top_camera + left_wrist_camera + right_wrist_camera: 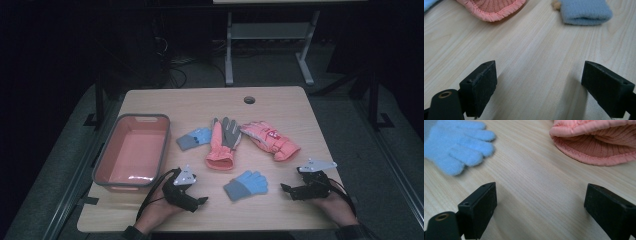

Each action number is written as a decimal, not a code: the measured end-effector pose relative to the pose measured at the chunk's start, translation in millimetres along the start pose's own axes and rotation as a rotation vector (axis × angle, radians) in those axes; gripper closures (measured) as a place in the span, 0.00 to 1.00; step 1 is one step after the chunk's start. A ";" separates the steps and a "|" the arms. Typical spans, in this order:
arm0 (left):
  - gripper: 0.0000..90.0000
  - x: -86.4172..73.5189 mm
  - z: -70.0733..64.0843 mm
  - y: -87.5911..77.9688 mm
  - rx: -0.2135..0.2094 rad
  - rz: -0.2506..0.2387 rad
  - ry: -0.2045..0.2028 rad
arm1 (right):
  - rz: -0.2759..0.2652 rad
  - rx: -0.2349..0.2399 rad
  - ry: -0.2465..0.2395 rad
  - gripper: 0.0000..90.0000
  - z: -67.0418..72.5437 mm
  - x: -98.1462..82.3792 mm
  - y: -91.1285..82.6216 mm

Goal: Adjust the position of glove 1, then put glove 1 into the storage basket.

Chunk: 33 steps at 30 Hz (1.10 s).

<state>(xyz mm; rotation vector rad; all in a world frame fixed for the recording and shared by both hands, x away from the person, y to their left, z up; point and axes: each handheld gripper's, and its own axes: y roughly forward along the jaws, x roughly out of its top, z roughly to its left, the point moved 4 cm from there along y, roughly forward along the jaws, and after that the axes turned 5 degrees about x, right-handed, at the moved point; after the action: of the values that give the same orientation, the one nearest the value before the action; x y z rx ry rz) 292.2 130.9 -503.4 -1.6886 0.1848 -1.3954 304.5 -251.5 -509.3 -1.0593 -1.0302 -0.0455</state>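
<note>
Resting on the table (pixel 280 107), both the left gripper (pixel 539 82) and right gripper (pixel 540 205) are held wide apart, empty; the blue glove (pixel 456 147) is cropped at the right gripper view's edge.

Left gripper (pixel 202 200) and right gripper (pixel 285 188): black bodies, each topped by a grey three-cornered plate and trailing a black cable. Jaws: black rectangular blocks with small screw holes. Sleeves: dark cuffs.

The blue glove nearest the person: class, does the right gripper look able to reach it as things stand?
Probably yes. The right gripper is open, and bare table lies between it and the blue glove, whose fingers point toward it.
</note>
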 end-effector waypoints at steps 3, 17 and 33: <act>0.15 1.5 -0.1 -0.4 0.003 0.016 -0.014 | -0.006 0.004 0.001 0.11 0.0 -0.7 0.2; 0.37 28.5 3.2 -16.0 -0.016 -0.049 -0.095 | -0.007 0.004 0.000 0.11 0.0 -0.6 0.3; 0.99 73.0 29.8 -18.7 0.053 -0.039 -0.214 | -0.007 0.005 0.001 0.11 0.1 -0.7 0.3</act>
<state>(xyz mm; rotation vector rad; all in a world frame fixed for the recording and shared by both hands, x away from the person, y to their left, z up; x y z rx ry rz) 335.1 112.7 -437.1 -1.7915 -0.0062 -1.2262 304.2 -251.5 -510.0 -1.0513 -1.0327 -0.0492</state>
